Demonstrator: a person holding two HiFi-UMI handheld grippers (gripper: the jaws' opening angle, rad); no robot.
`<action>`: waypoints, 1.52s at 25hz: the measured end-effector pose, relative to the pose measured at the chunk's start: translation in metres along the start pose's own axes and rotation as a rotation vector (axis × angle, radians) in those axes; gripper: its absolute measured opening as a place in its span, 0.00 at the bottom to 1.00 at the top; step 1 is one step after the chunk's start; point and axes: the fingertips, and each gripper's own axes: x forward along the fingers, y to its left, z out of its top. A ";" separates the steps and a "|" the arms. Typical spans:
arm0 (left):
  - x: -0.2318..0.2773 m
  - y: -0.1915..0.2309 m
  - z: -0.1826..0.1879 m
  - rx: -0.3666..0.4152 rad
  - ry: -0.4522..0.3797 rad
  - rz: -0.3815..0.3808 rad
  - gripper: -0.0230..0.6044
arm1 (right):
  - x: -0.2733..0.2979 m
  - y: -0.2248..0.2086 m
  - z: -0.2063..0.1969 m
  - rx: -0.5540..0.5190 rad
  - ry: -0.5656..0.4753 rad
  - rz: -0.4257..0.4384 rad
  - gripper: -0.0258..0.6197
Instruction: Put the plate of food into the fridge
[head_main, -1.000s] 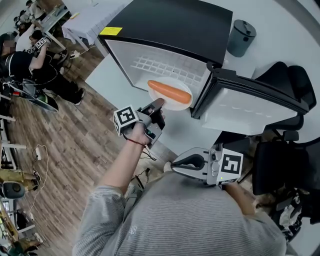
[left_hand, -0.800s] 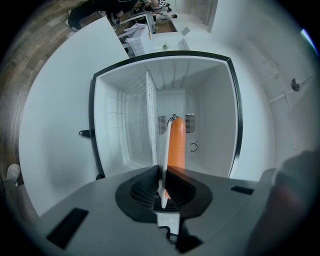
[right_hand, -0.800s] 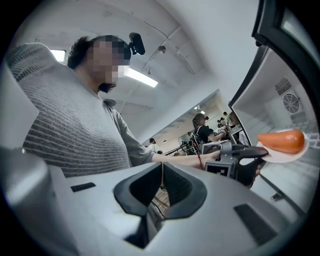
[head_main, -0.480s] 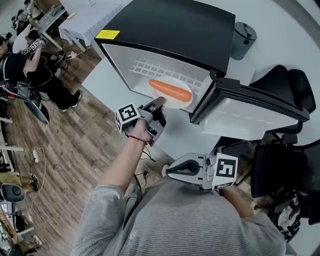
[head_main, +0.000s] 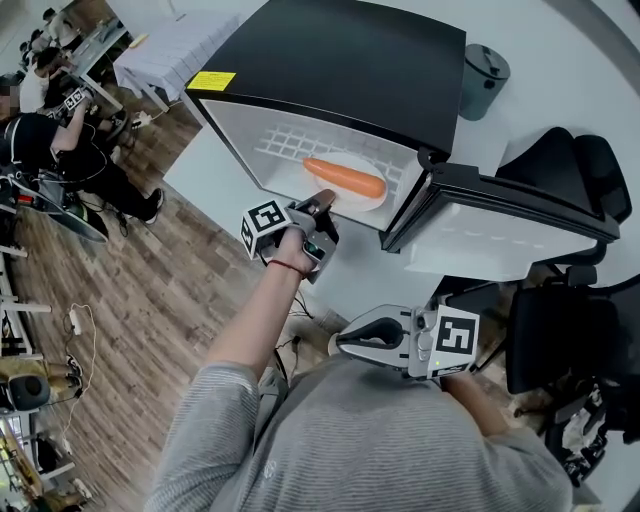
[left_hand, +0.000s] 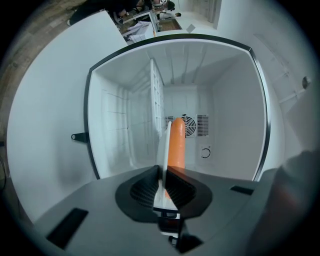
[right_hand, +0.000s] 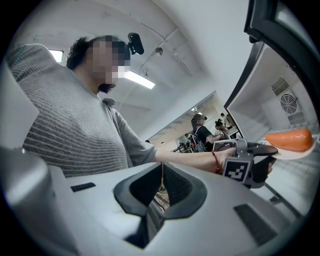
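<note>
A white plate with a long orange carrot hangs at the mouth of the open black fridge. My left gripper is shut on the plate's near rim. In the left gripper view the plate shows edge-on between the jaws, with the carrot beside it and the white fridge interior ahead. My right gripper is low by the person's chest; its jaws are shut with nothing between them.
The fridge door stands open to the right. A wire shelf sits inside the fridge. A grey bin stands behind the fridge and a black chair at the right. People sit at far left.
My left gripper has carried the plate and carrot forward, further into the fridge opening. The right gripper has stayed where it was.
</note>
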 end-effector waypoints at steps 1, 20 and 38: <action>0.002 0.001 0.000 -0.002 0.001 0.005 0.10 | 0.000 0.000 0.001 0.000 -0.001 -0.001 0.06; 0.027 0.008 0.014 -0.036 -0.015 0.044 0.10 | -0.007 -0.013 0.006 0.006 -0.010 -0.023 0.06; 0.053 0.003 0.023 -0.043 -0.039 0.073 0.10 | -0.021 -0.025 0.013 0.013 -0.027 -0.050 0.06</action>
